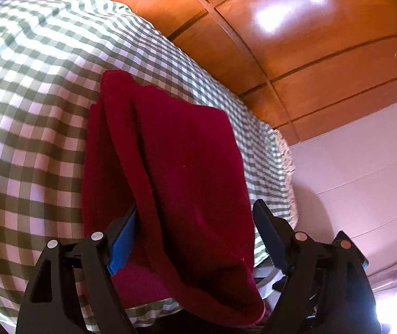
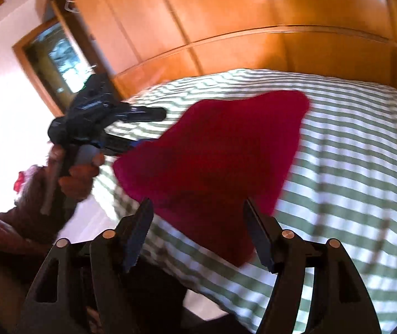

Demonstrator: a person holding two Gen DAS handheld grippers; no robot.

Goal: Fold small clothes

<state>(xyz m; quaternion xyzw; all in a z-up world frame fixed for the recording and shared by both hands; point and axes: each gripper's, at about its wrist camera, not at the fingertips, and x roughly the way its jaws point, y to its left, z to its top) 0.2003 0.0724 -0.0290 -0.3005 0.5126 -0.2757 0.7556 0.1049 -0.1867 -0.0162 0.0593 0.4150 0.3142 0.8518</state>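
The one garment in front of me is a small, dark red cloth (image 1: 176, 150), soft and slightly fuzzy like fleece or knit. It lies on a bed cover checked in green and white (image 1: 31, 89), near the cover's edge. From my left side it looks folded over on itself: a broad upper layer rests on a lower one, with a long rounded fold ridge running down its length and the lower layer peeking out along one side. Its nearest end droops toward me over the edge. From my right side, blurred, the dark red cloth (image 2: 215, 153) shows as a rough triangle, spread fairly flat.
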